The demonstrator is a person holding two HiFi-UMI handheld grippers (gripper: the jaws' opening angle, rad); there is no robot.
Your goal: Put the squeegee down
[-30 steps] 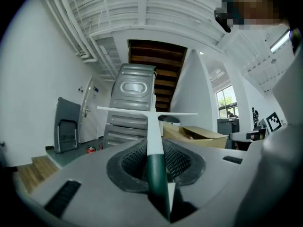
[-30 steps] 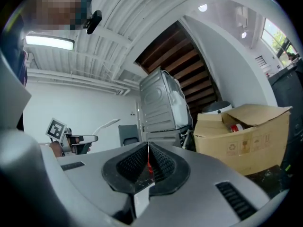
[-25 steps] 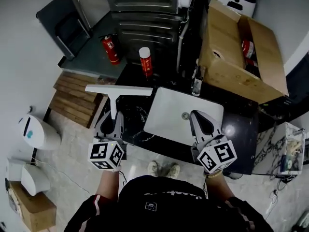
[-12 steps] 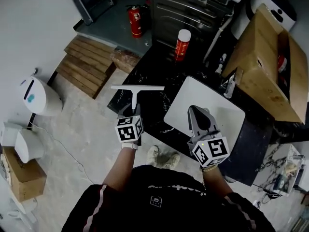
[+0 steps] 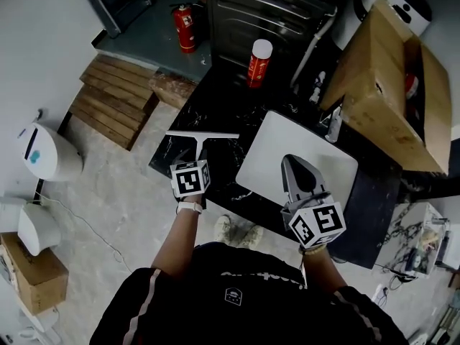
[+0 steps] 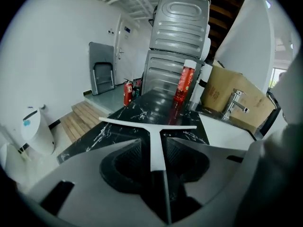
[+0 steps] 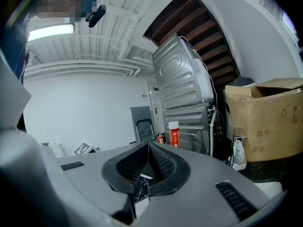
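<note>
White squeegee (image 5: 201,136) lies on the counter (image 5: 223,95); left gripper (image 5: 197,158) jaws are opening around its handle. Right gripper (image 5: 293,162) is closed and empty. Only backing away seems left.

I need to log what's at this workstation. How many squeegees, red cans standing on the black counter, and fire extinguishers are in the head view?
squeegee: 1
red can on the counter: 1
fire extinguisher on the floor: 1
Total: 3
</note>
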